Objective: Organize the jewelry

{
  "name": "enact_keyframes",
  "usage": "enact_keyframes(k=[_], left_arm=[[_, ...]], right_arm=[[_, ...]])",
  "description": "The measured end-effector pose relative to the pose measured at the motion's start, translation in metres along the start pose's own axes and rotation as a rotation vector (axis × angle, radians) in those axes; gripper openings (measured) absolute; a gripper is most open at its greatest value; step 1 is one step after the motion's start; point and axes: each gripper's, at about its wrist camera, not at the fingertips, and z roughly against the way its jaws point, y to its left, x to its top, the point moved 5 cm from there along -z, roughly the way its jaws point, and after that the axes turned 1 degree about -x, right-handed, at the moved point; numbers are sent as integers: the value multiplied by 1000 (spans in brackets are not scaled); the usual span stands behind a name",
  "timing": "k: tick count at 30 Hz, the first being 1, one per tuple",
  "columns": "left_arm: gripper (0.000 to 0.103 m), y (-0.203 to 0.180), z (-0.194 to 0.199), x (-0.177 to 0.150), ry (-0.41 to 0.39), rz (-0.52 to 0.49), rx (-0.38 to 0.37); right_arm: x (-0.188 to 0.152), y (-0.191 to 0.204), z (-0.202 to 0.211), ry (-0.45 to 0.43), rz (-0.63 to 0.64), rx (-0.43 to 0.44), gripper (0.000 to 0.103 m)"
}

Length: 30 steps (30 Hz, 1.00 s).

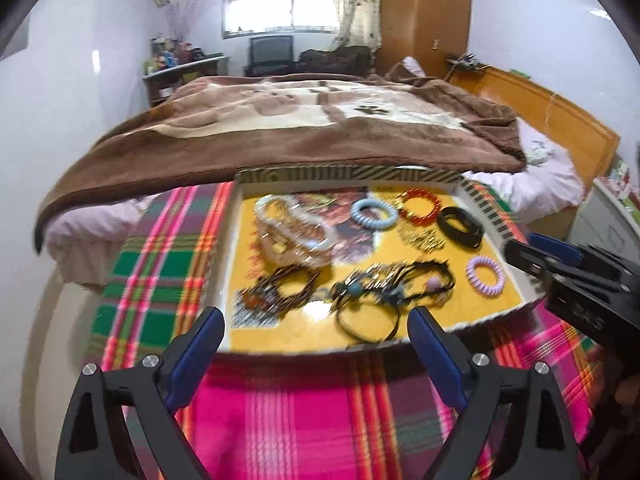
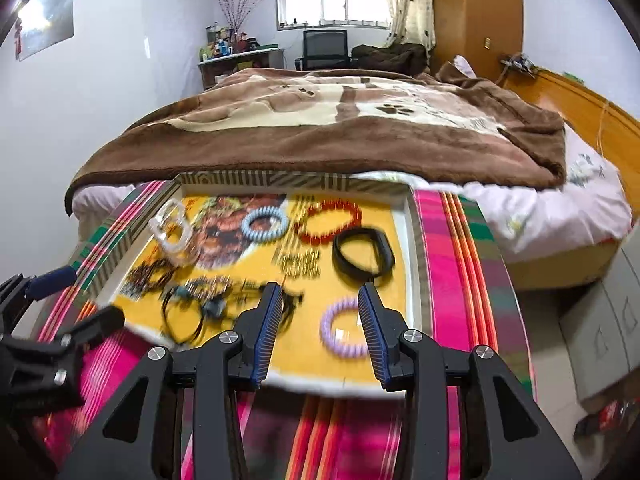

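A shallow tray (image 1: 344,172) (image 2: 260,179) with a yellow lining lies on a plaid cloth and holds the jewelry. In it are a blue spiral ring (image 1: 374,214) (image 2: 265,224), a red bead bracelet (image 1: 420,206) (image 2: 330,220), a black band (image 1: 460,226) (image 2: 362,256), a purple spiral ring (image 1: 485,276) (image 2: 327,326), a clear chain (image 1: 292,228) (image 2: 172,228) and tangled black cord necklaces (image 1: 384,288) (image 2: 200,304). My left gripper (image 1: 316,316) (image 2: 92,296) hangs open over the tray's near edge, holding nothing. My right gripper (image 2: 320,290) (image 1: 520,246) is open above the purple ring, apart from it.
The plaid cloth (image 1: 304,408) (image 2: 448,264) covers the surface under the tray. Behind the tray is a bed with a brown blanket (image 1: 280,136) (image 2: 320,140) and a wooden headboard (image 1: 560,120). A grey cabinet (image 2: 600,328) stands at the right.
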Motion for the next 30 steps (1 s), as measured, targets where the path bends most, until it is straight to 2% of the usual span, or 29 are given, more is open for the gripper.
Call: enact_keyframes(k=[4,7,10,17,22,30], left_arm=[[93,3,13,-17,6,35,-6],[93,4,21,-27,3,34,35],[93,5,30,-34,-2,51,26],[93,4,49,-43,-23,58,47],[93,1,53,-48,-10,50,72],[93,-1,55,-53,-6,55,56]], right_arm=[[-21,4,19,2,16,-39,41],[-33,8,30,2,11,-45,41],[-40,13,41,-9,16,-47,41],[-52,20,57,-16,7,-38,41],[-60,24,64,-14,1,-33,41],[-63,25,68,-16,-6,-36,41]])
